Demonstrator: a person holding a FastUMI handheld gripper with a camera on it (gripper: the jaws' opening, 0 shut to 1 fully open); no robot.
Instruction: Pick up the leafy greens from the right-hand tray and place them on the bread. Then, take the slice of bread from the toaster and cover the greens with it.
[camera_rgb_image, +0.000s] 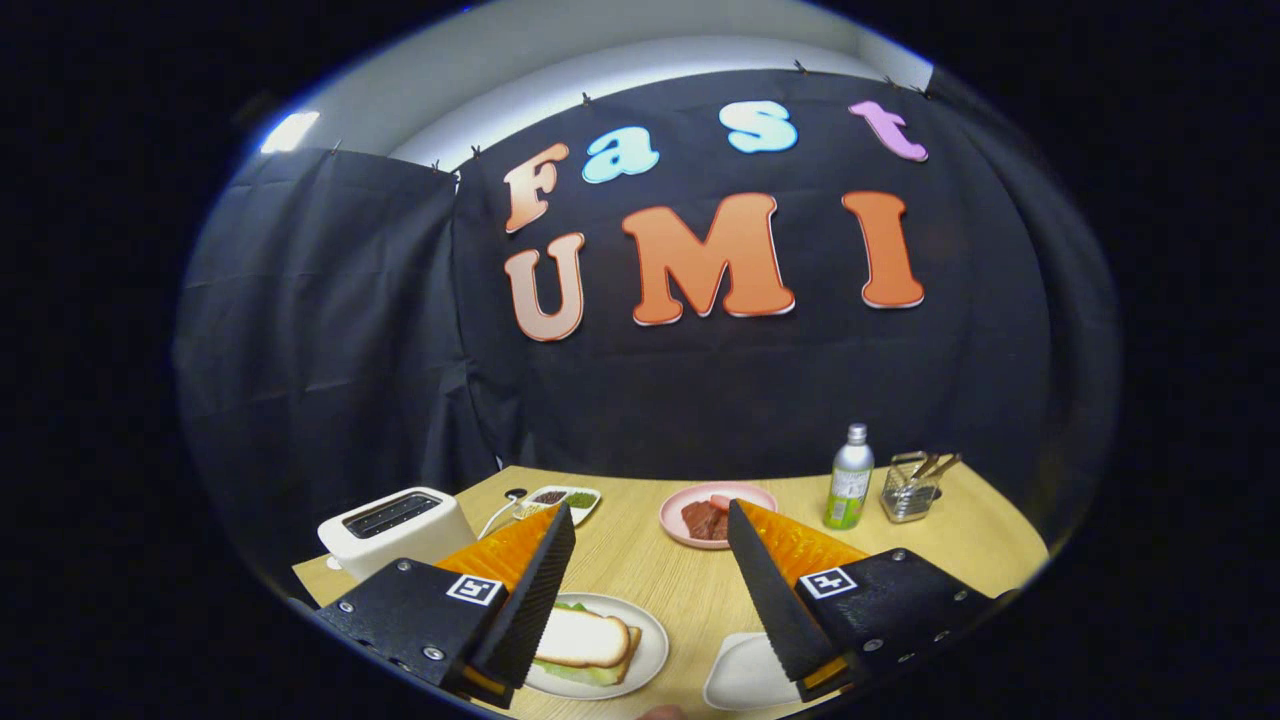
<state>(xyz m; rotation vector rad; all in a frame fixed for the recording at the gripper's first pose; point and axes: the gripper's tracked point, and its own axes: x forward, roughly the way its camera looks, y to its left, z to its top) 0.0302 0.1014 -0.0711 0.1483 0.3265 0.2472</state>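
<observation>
Top bread slice (583, 637) lies flat over leafy greens (585, 672), green edges peeking out beneath, all on white round plate (652, 640) just ahead of fingers. White toaster (395, 530) beyond, slot dark. White right-hand tray (745, 675) beside plate.

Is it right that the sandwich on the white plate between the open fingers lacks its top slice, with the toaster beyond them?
No. The gripper view shows a bread slice already covering the greens on the white plate. The gripper is open and the toaster stands beyond its fingers, as stated.
</observation>
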